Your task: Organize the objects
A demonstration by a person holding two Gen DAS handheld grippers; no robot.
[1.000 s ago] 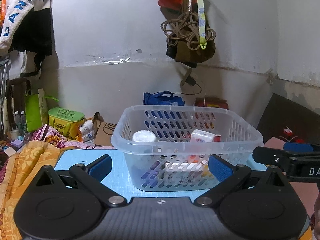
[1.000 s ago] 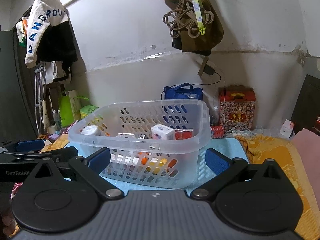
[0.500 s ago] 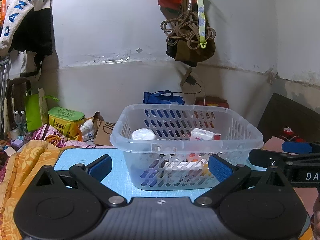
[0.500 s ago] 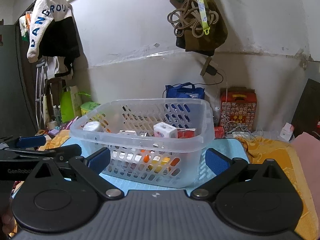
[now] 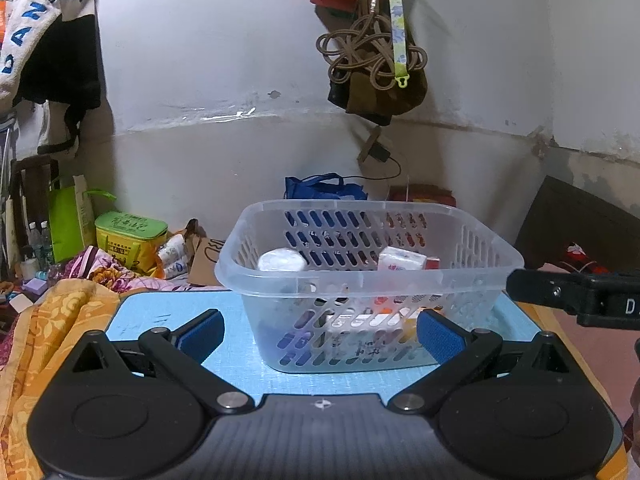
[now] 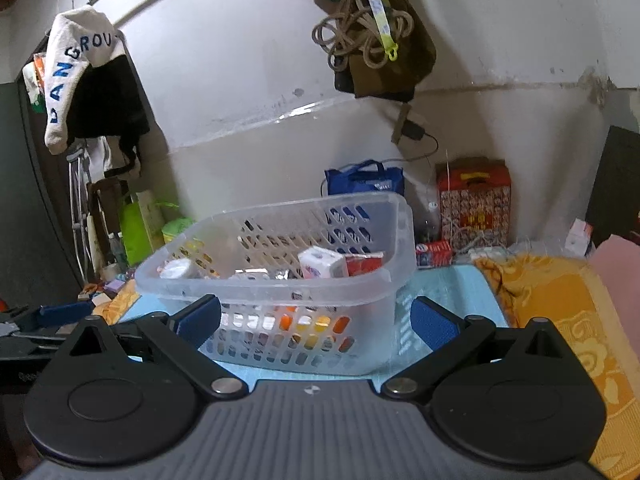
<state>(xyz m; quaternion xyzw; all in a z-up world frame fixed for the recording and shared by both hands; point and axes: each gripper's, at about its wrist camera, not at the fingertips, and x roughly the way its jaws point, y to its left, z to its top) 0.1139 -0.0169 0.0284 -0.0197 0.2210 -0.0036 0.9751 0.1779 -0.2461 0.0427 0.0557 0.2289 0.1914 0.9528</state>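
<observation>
A clear plastic slotted basket (image 5: pixel 360 280) stands on a light blue mat (image 5: pixel 168 316); it also shows in the right wrist view (image 6: pixel 256 292). Inside lie several small items, among them a white tissue pack (image 6: pixel 322 262), a red box (image 6: pixel 364 262) and a white round lid (image 5: pixel 282 260). My left gripper (image 5: pixel 320 334) is open and empty, just short of the basket's near wall. My right gripper (image 6: pixel 316 320) is open and empty, in front of the basket's near side. The right gripper's finger (image 5: pixel 568 294) shows at the right of the left wrist view.
An orange patterned cloth (image 6: pixel 560 300) lies right of the mat. A red patterned box (image 6: pixel 474 200) and a blue bag (image 6: pixel 366 180) stand by the wall. A green tin (image 5: pixel 130 230) and clutter sit far left. Bags and rope (image 5: pixel 372 52) hang on the wall above.
Both grippers have drawn back a little from the basket, and the right one has tilted. The basket and its contents have stayed in place. Both grippers stay open.
</observation>
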